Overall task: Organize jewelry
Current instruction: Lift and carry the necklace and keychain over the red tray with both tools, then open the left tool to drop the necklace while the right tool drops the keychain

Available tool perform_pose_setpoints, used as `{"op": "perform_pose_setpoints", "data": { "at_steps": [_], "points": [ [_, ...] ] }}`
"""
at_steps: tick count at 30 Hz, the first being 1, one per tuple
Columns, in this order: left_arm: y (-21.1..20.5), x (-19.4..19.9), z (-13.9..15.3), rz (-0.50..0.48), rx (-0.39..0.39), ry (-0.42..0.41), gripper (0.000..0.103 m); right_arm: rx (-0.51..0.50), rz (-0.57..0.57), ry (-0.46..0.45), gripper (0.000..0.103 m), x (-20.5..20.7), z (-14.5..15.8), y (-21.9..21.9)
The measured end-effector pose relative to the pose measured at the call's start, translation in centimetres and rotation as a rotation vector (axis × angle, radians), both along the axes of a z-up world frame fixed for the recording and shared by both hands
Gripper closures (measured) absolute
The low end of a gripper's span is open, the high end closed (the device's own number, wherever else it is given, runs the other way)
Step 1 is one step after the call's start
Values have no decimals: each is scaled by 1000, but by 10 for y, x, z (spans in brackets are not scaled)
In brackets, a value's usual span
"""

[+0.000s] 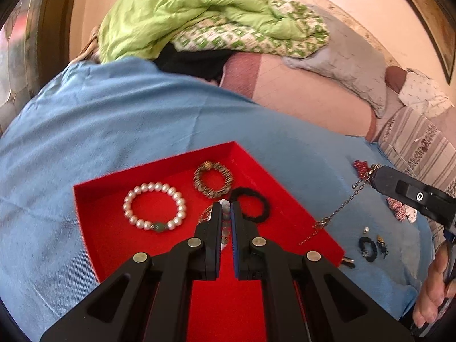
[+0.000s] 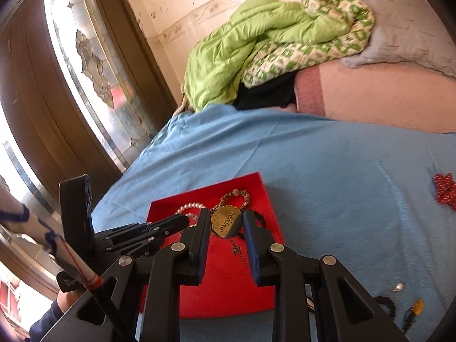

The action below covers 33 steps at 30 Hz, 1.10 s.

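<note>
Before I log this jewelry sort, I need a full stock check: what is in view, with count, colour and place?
tray: one, red, on the blue cloth
pearl bracelet: one, white with a green bead, in the tray, left
braided bracelet: one, gold and dark, in the tray, far side
hair tie: one, black, in the tray, right
beaded strand: one, pale, between the left gripper's pads
brass tag on a chain: one, gold, held over the tray
small trinkets: several, dark and gold, on the cloth right of the tray
blue cloth: one, over the bed
quilt: one, green, far end
left gripper: black, shut on the strand
right gripper: black, gripping the tag
</note>
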State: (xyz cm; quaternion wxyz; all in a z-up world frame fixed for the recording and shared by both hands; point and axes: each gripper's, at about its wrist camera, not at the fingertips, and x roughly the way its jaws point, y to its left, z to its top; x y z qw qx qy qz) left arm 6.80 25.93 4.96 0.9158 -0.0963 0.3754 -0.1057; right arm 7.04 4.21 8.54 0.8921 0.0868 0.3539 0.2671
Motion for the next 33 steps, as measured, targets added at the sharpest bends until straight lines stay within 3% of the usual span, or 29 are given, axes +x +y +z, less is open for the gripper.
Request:
{"op": "perform_pose_setpoints", "data": {
  "at_steps": [10, 18, 26, 33],
  "points": [
    [8, 9, -23, 47, 6, 128, 98, -30, 35, 102, 78, 21, -36, 33],
    [8, 11, -29, 64, 24, 173, 97, -78, 36, 200, 78, 32, -77, 44],
    [10, 12, -31, 75, 30, 190, 97, -113, 24, 260, 77, 36, -101, 42],
    [10, 10, -25, 77, 13, 165, 97, -97, 10, 261, 76, 35, -95, 34]
  ]
}}
